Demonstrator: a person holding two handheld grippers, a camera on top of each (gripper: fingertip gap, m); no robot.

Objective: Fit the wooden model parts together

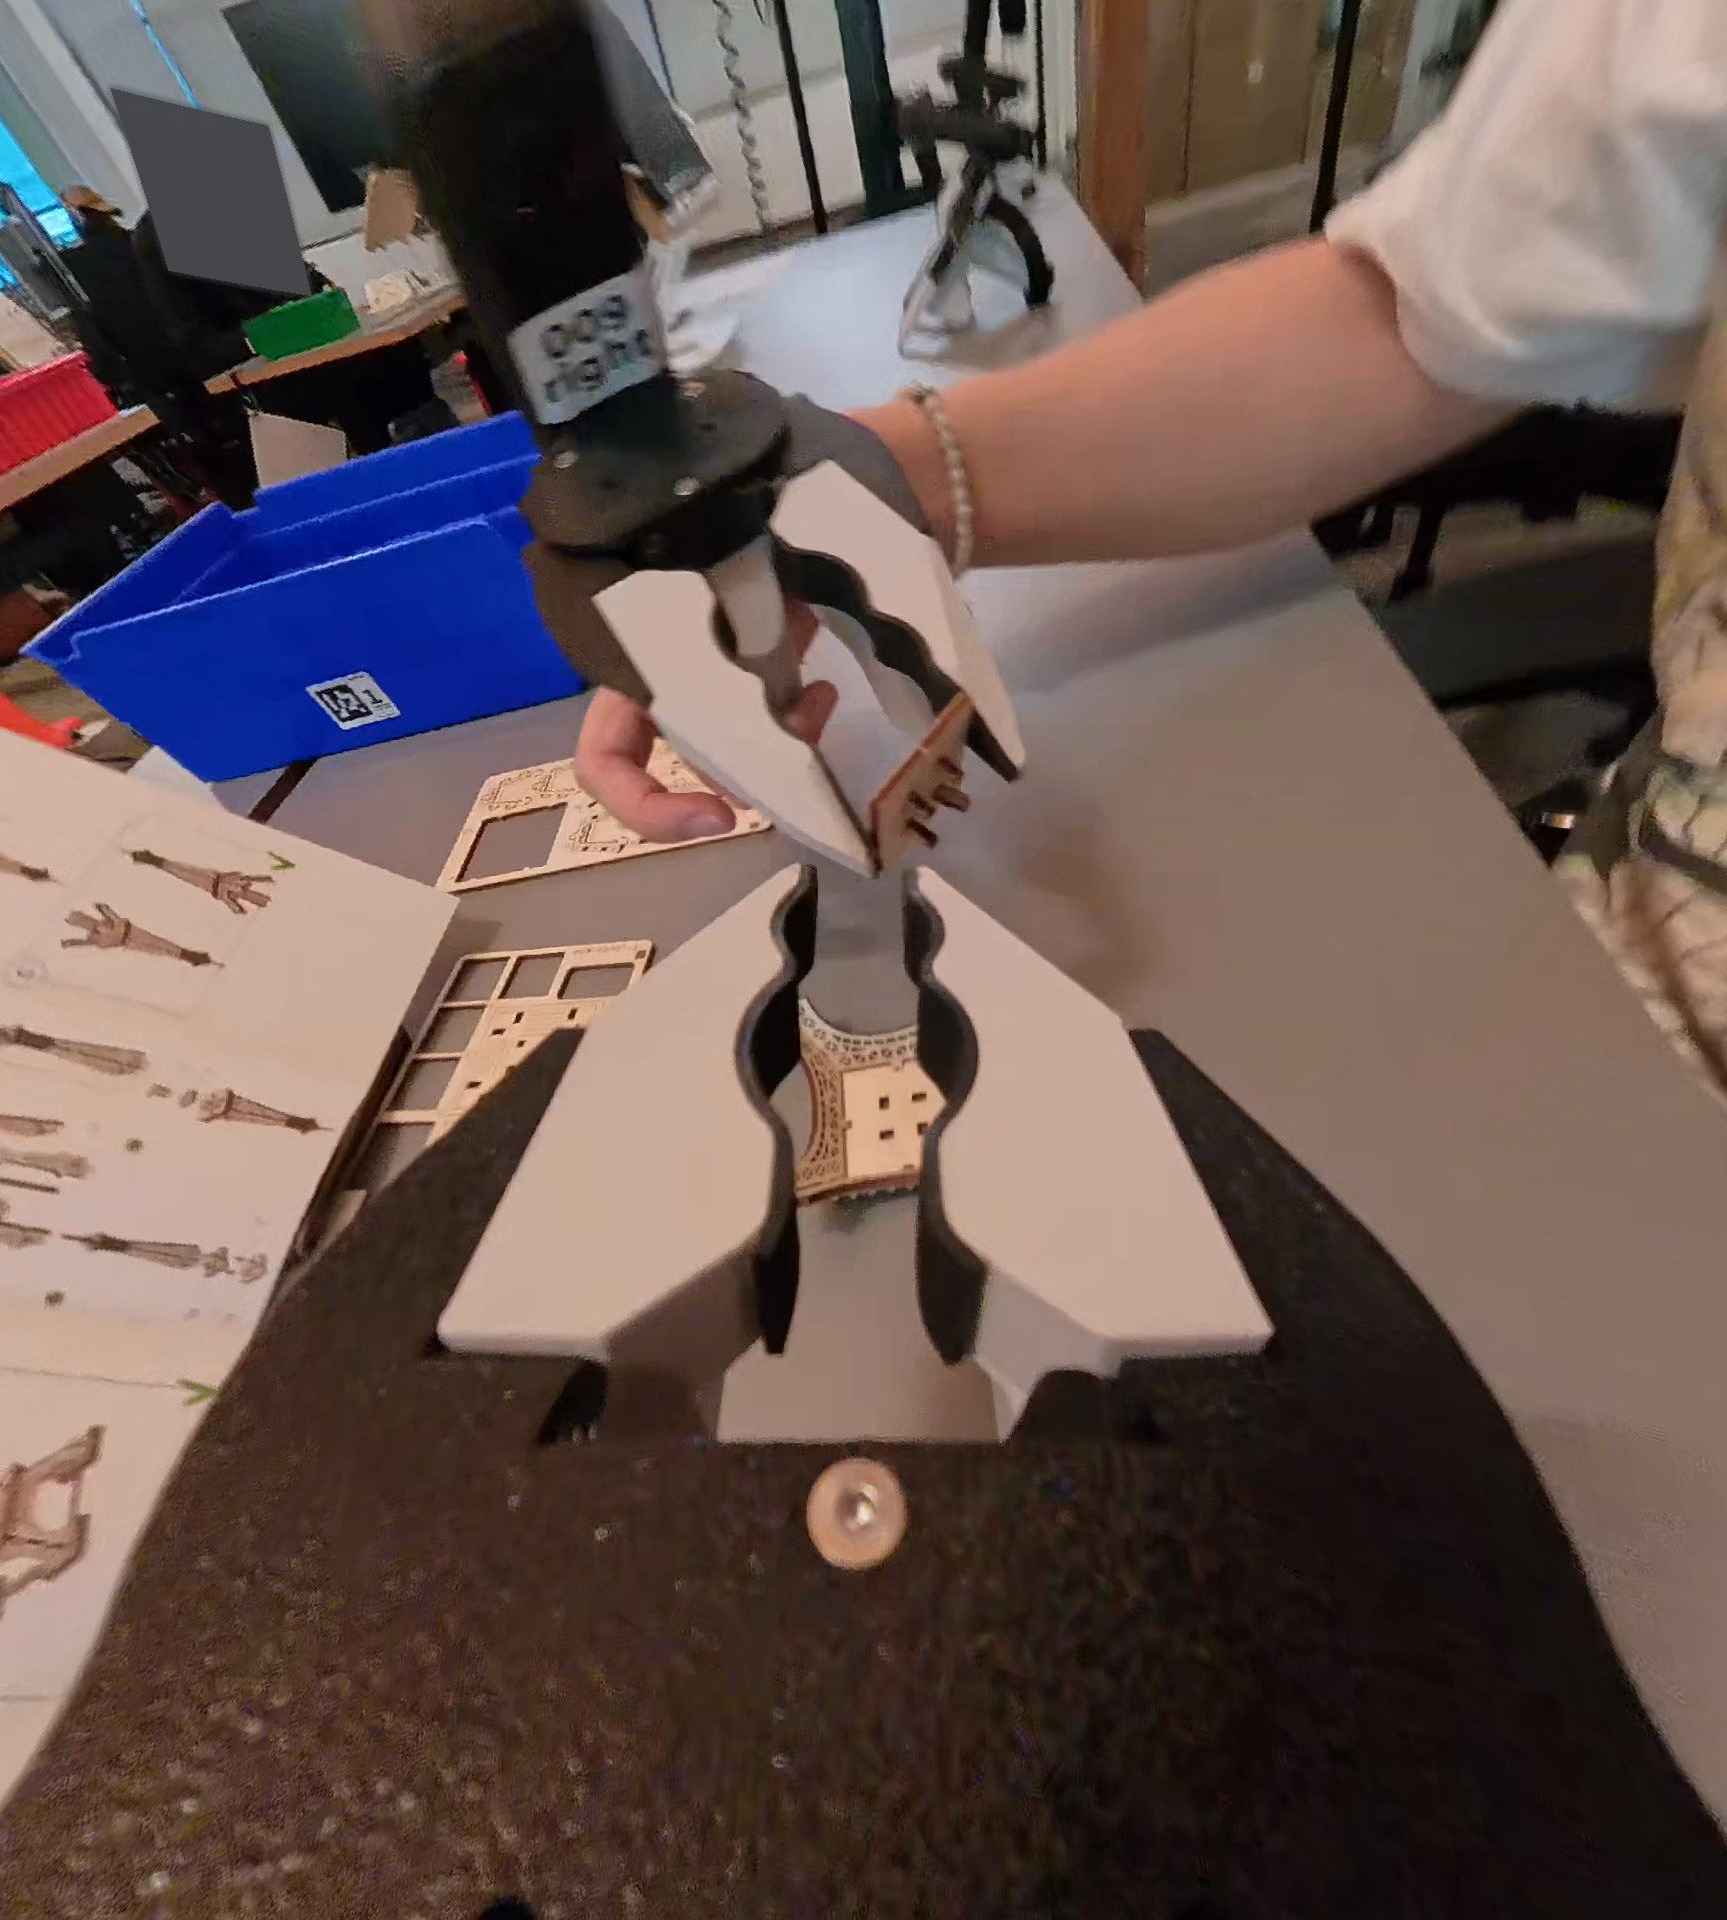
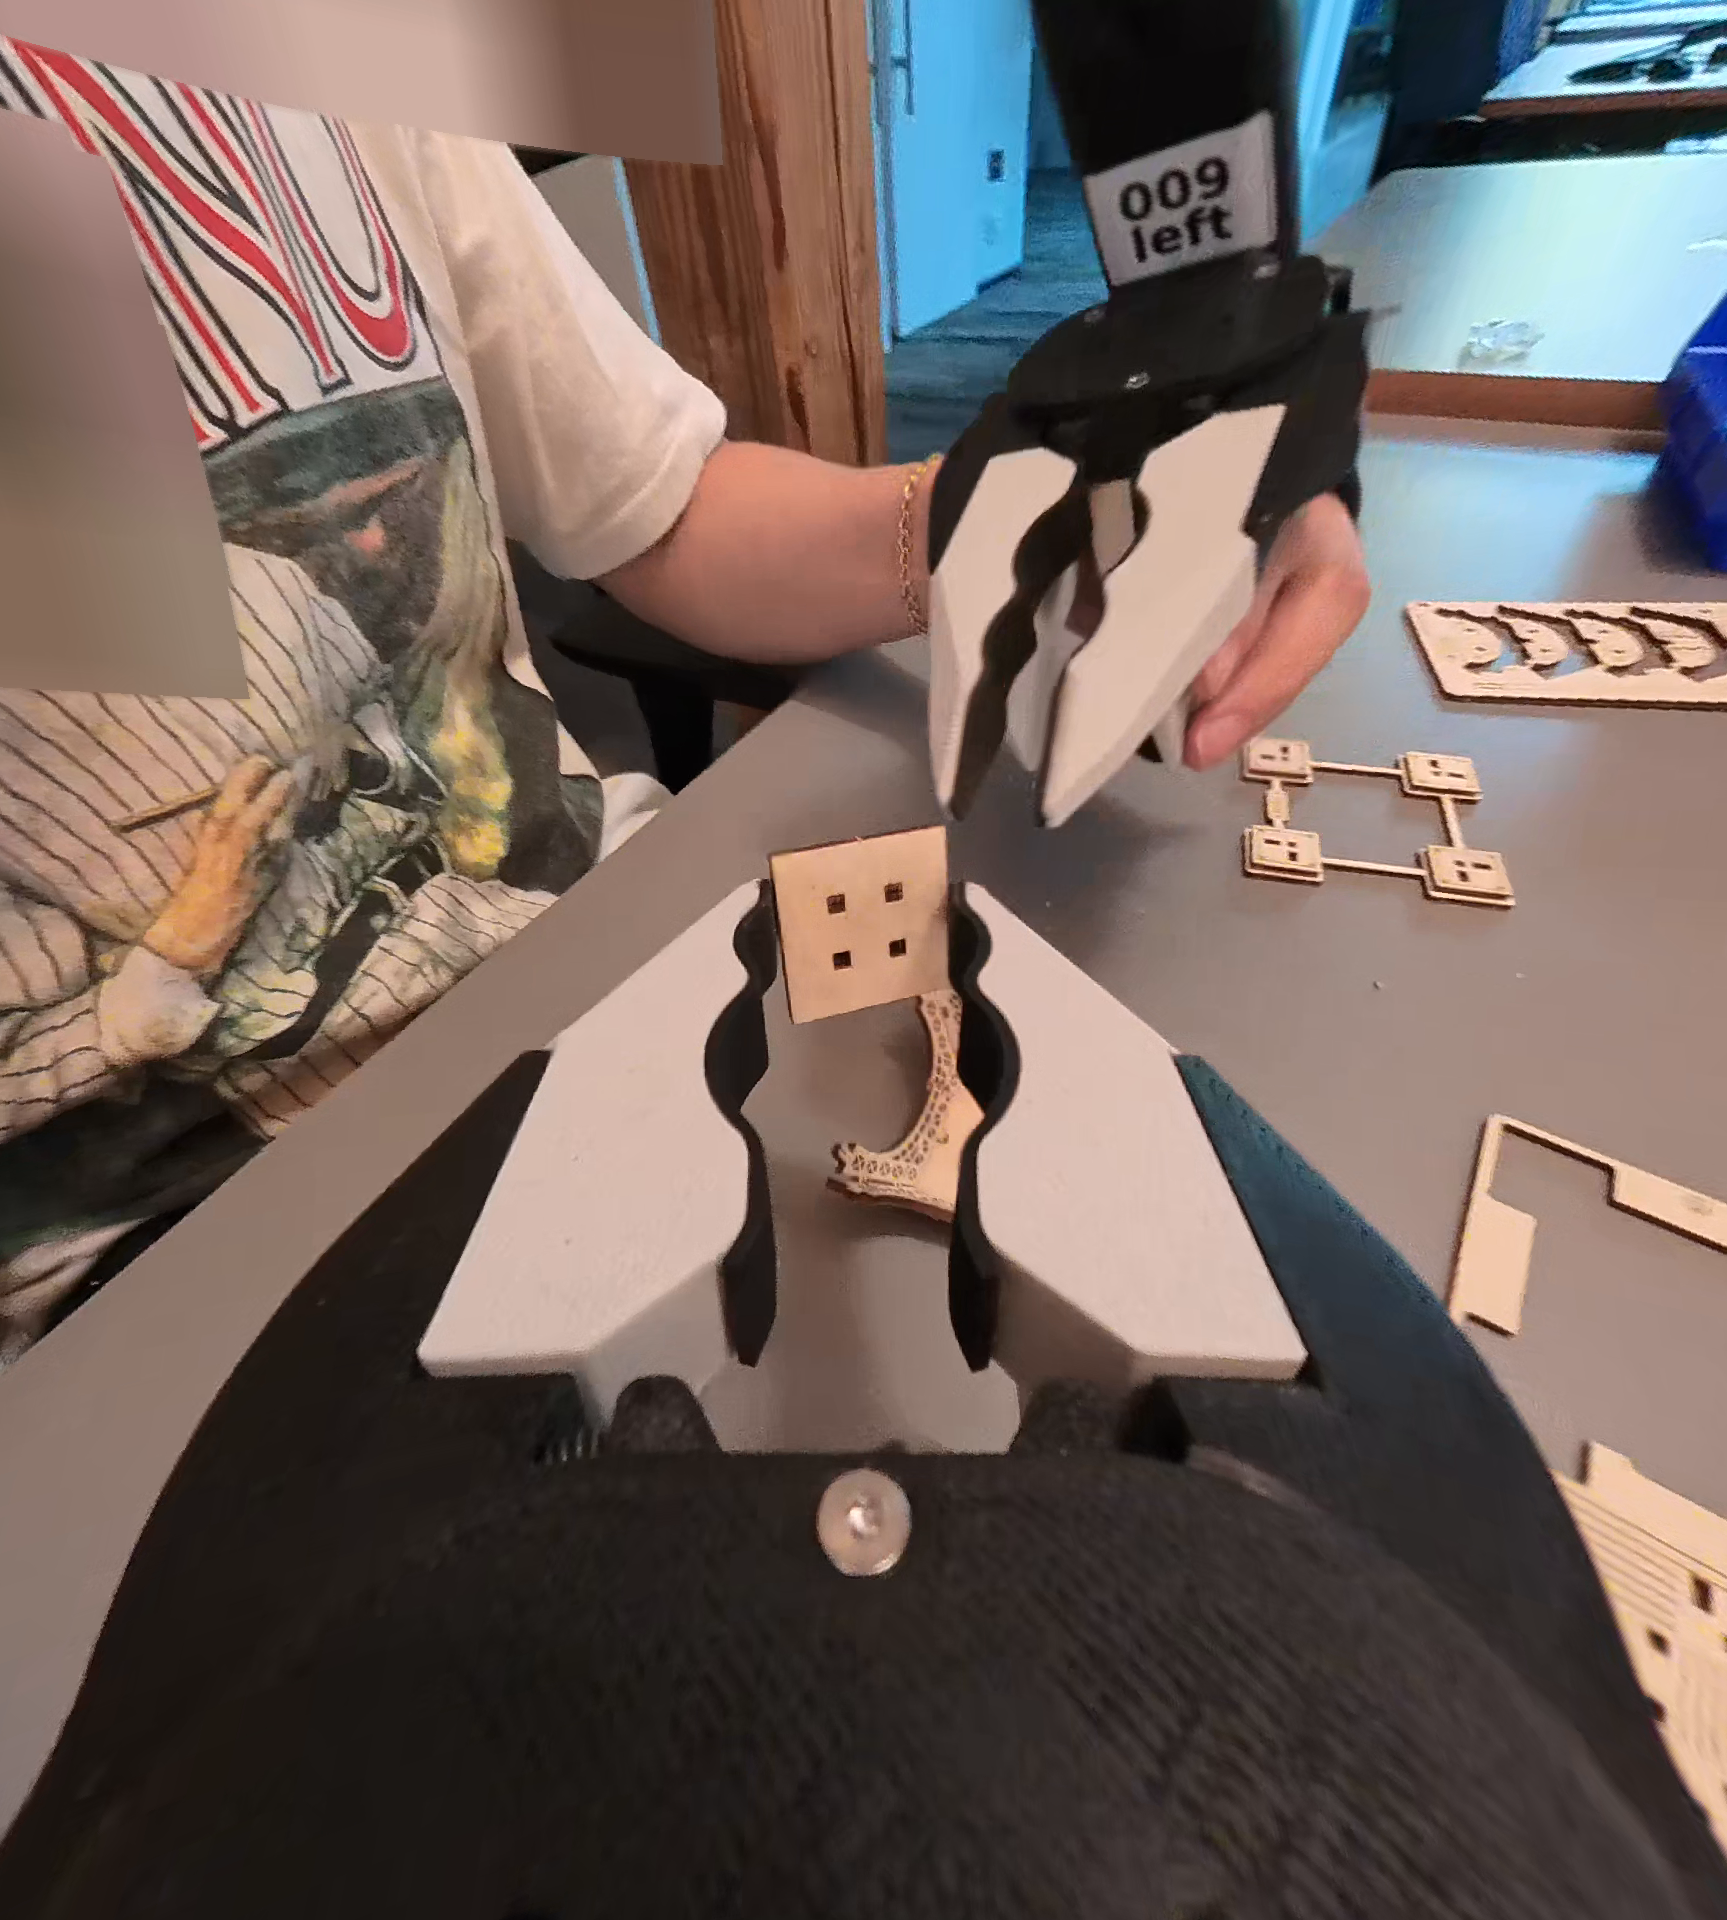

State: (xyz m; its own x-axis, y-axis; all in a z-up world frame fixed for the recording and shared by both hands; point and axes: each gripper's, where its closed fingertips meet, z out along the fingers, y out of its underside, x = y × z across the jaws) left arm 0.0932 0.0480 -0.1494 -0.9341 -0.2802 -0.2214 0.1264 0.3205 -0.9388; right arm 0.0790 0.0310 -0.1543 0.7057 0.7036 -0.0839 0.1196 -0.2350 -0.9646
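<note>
Pale laser-cut wood is showing in both views: the right claw (image 2: 864, 894) is clamping a small square wooden plate with four holes (image 2: 861, 923), holding it above the grey tabletop (image 2: 1254, 1039). The left wrist view is showing that plate edge-on (image 1: 916, 795), its face hidden. The left claw (image 1: 859, 883) is standing apart and empty, hovering over a lacy arched wooden piece (image 1: 864, 1117) lying on the tabletop, partly covered by the fingers. Only the left view is catching the printed instruction sheet (image 1: 111, 1039) and blue plastic bin (image 1: 319, 613)
</note>
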